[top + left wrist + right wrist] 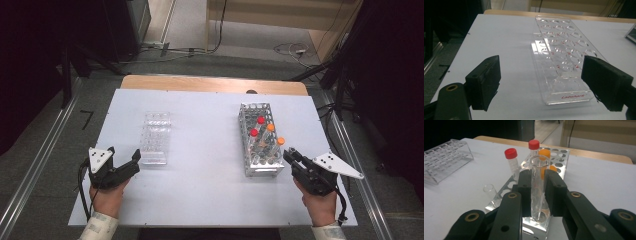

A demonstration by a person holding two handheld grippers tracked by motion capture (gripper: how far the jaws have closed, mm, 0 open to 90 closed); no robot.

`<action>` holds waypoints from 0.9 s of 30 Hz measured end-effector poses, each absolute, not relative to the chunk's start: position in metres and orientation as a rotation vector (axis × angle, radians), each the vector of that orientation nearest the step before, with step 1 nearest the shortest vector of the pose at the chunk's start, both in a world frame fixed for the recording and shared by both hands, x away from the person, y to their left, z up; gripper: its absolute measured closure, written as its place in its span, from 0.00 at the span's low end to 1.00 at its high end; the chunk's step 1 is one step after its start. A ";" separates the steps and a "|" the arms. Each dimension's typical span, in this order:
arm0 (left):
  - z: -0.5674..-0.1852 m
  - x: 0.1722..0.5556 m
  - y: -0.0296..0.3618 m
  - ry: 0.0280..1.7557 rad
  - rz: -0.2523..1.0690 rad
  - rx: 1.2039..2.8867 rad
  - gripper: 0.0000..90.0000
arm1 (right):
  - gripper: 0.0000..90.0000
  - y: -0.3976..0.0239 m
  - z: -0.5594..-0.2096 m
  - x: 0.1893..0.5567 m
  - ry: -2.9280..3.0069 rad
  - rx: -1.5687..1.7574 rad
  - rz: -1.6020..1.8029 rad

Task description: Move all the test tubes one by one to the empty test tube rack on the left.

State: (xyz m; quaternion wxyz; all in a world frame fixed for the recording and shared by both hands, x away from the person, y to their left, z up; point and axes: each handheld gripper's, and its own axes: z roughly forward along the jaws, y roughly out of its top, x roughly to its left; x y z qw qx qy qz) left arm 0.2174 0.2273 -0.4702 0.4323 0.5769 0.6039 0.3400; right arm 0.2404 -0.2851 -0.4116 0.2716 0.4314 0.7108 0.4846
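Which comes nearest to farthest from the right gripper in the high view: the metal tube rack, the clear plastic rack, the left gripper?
From the right gripper:
1. Metal tube rack, right beside it toward the table's middle; the gripper is shut on an uncapped tube there.
2. Clear plastic rack, left of centre.
3. Left gripper, at the near left edge, just beyond that rack.

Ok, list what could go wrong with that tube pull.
1. The right gripper is shut on an open glass tube whose bottom sits at the metal rack; a tilted pull could jam or crack it.
2. Capped tubes stand close behind; the jaws could knock them.
3. With no cap, any contents could spill if it tips on the way to the clear rack.
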 end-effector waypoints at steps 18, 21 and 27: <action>-0.470 0.218 0.225 1.498 0.847 1.444 0.18 | 0.81 -0.256 -0.416 0.225 2.065 1.074 1.339; -0.470 0.219 0.223 1.496 0.846 1.451 0.18 | 0.81 -0.250 -0.417 0.225 2.085 1.051 1.346; -0.469 0.222 0.221 1.487 0.845 1.455 0.18 | 0.81 -0.237 -0.421 0.227 2.124 1.033 1.362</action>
